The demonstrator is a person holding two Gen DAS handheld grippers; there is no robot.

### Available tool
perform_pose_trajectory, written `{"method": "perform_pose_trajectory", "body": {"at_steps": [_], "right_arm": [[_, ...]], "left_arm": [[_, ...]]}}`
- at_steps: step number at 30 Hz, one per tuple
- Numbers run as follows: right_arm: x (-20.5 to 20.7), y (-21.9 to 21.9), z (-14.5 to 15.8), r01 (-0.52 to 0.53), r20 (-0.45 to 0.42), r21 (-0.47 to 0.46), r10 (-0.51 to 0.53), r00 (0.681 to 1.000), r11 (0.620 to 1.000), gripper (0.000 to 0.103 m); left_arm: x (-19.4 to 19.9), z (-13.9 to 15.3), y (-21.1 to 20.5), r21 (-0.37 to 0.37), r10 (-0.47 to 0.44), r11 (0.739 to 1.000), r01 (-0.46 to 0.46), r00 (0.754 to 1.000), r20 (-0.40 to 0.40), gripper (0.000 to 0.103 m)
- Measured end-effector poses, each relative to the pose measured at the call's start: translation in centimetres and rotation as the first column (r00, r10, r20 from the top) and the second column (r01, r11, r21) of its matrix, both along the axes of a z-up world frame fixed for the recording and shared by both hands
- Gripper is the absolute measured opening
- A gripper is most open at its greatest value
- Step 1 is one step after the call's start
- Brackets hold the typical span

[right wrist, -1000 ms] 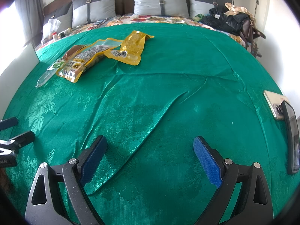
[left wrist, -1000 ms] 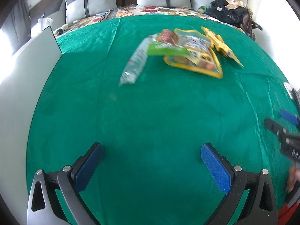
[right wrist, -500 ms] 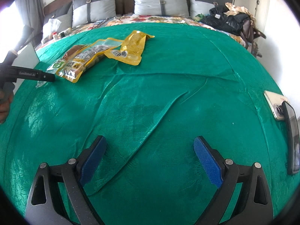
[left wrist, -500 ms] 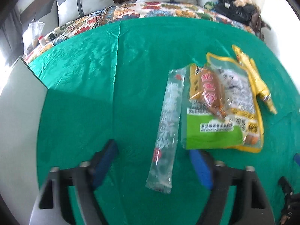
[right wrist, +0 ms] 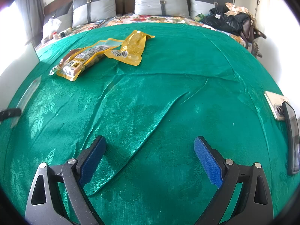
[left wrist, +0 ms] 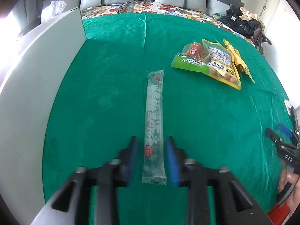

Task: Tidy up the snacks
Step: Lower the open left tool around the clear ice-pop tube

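A long clear stick packet [left wrist: 154,120] lies lengthwise on the green cloth [left wrist: 112,93]. My left gripper [left wrist: 152,159] straddles its near end, with its blue pads [left wrist: 171,161] close on either side and a small gap left. A green packet [left wrist: 189,61], a brown sausage pack [left wrist: 195,51] and a yellow peanut pouch [left wrist: 223,65] lie in a pile at the far right. A second yellow pouch [right wrist: 133,46] lies beside them in the right wrist view. My right gripper [right wrist: 150,161] is open and empty over bare cloth.
A white box wall [left wrist: 33,86] stands along the left. A phone [right wrist: 290,136] and a silver device [right wrist: 275,105] lie at the right edge. Pillows [right wrist: 159,1] and a pile of dark bags [right wrist: 230,20] are at the back.
My left gripper moved forward over the snacks, then settled around the near end of the clear stick packet, and its jaws have narrowed from wide open. My right gripper stayed still.
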State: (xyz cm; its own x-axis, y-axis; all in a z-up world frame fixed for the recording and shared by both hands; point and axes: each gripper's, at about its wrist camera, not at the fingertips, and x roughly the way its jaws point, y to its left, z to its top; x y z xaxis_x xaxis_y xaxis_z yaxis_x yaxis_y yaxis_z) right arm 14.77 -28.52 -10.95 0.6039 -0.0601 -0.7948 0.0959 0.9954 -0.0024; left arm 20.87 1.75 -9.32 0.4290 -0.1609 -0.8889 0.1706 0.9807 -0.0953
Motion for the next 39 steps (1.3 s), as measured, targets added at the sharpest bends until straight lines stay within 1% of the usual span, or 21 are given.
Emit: {"method": "perform_pose_trajectory", "body": {"at_steps": [1, 2, 4, 7, 9, 10, 12, 16, 39], "right_arm": [[0.0, 0.0, 0.0, 0.000, 0.000, 0.000, 0.000, 1.000, 1.000, 0.097], [0.0, 0.0, 0.0, 0.000, 0.000, 0.000, 0.000, 1.000, 1.000, 0.097], [0.0, 0.0, 0.0, 0.000, 0.000, 0.000, 0.000, 1.000, 1.000, 0.097], [0.0, 0.0, 0.0, 0.000, 0.000, 0.000, 0.000, 1.000, 1.000, 0.097], [0.0, 0.0, 0.0, 0.000, 0.000, 0.000, 0.000, 1.000, 1.000, 0.097], [0.0, 0.0, 0.0, 0.000, 0.000, 0.000, 0.000, 1.000, 1.000, 0.097], [0.0, 0.0, 0.0, 0.000, 0.000, 0.000, 0.000, 1.000, 1.000, 0.097], [0.0, 0.0, 0.0, -0.001, 0.000, 0.000, 0.001, 1.000, 1.000, 0.097], [0.0, -0.1, 0.0, -0.003, 0.001, -0.003, 0.003, 1.000, 1.000, 0.097]], "left_arm": [[0.0, 0.0, 0.1, 0.012, 0.021, 1.000, -0.021, 1.000, 0.014, 0.077], [-0.2, 0.0, 0.1, 0.016, 0.050, 0.999, -0.050, 0.998, 0.040, 0.086], [0.4, -0.1, 0.2, 0.006, 0.089, 0.996, -0.090, 0.992, 0.088, 0.086], [2.1, -1.7, 0.0, 0.057, 0.118, 0.991, -0.121, 0.991, 0.062, 0.086], [2.3, -1.8, 0.1, 0.095, 0.112, 0.988, -0.123, 0.987, 0.114, 0.094], [2.2, -2.0, 0.2, 0.098, 0.110, 0.987, -0.123, 0.985, 0.129, 0.097], [1.9, -2.4, 1.0, 0.075, 0.128, 0.987, -0.139, 0.982, 0.142, 0.103], [1.6, -2.6, 1.6, 0.066, 0.139, 0.986, -0.151, 0.977, 0.160, 0.103], [2.2, -2.4, 1.6, 0.057, 0.141, 0.987, -0.152, 0.977, 0.158, 0.103]]}}
